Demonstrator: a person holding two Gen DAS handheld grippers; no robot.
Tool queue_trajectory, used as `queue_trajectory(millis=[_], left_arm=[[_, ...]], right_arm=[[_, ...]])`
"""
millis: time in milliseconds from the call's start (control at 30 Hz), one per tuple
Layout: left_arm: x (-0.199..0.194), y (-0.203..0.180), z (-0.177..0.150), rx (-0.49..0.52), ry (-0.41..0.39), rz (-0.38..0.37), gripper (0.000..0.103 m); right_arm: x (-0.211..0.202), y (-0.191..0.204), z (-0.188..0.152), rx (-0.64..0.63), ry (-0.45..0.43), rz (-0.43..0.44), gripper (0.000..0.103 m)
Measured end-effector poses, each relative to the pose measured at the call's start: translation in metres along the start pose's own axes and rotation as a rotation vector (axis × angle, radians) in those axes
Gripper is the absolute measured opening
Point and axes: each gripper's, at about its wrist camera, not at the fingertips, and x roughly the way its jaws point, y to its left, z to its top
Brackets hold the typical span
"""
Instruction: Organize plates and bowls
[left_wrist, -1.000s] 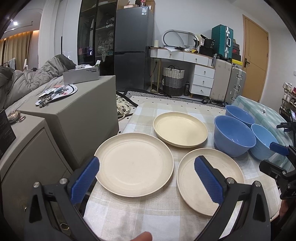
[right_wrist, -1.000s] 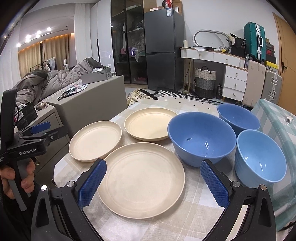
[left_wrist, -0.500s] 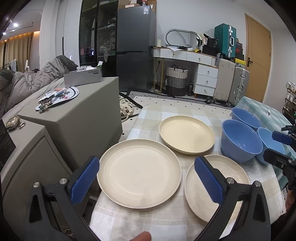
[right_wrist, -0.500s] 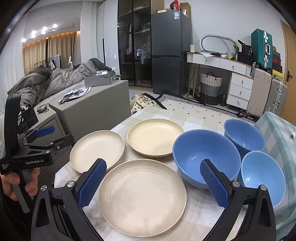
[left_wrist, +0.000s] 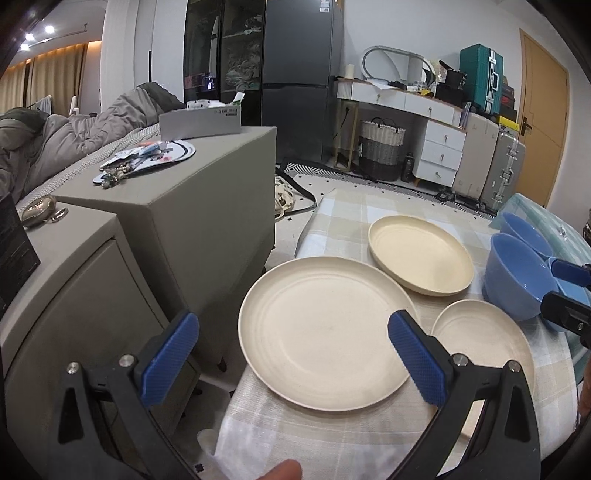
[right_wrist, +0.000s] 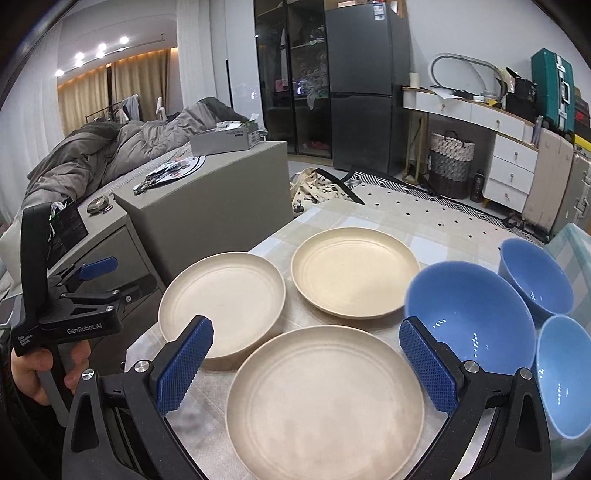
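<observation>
Three cream plates lie on a checked tablecloth (left_wrist: 347, 218): a left plate (left_wrist: 325, 332) (right_wrist: 221, 302), a far plate (left_wrist: 419, 254) (right_wrist: 354, 271) and a near plate (left_wrist: 484, 343) (right_wrist: 325, 398). Three blue bowls stand to the right: a large one (right_wrist: 469, 317) (left_wrist: 513, 273), a far one (right_wrist: 532, 273) and a light blue one (right_wrist: 565, 373). My left gripper (left_wrist: 291, 365) is open and empty, hovering over the left plate's near-left edge. My right gripper (right_wrist: 306, 365) is open and empty, above the near plate.
A grey cabinet (left_wrist: 177, 206) stands close against the table's left side, with a tissue box (left_wrist: 199, 122) and a printed fan on top. The table's left edge drops off beside the left plate. A fridge, drawers and suitcases stand far behind.
My left gripper has shifted left and nearer the left plate, which now looms larger. My right gripper has pulled back slightly, so plates and bowls sit lower in its view. Both stay open.
</observation>
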Motion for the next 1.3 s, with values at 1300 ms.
queue_trajectory(millis=[1300], left_arm=[[0.085,0.053,-0.024,-0.105,0.248,0.026,0.096]], right_arm=[[0.177,0.035,0.010,-0.001,0.253,0.107,0.080]])
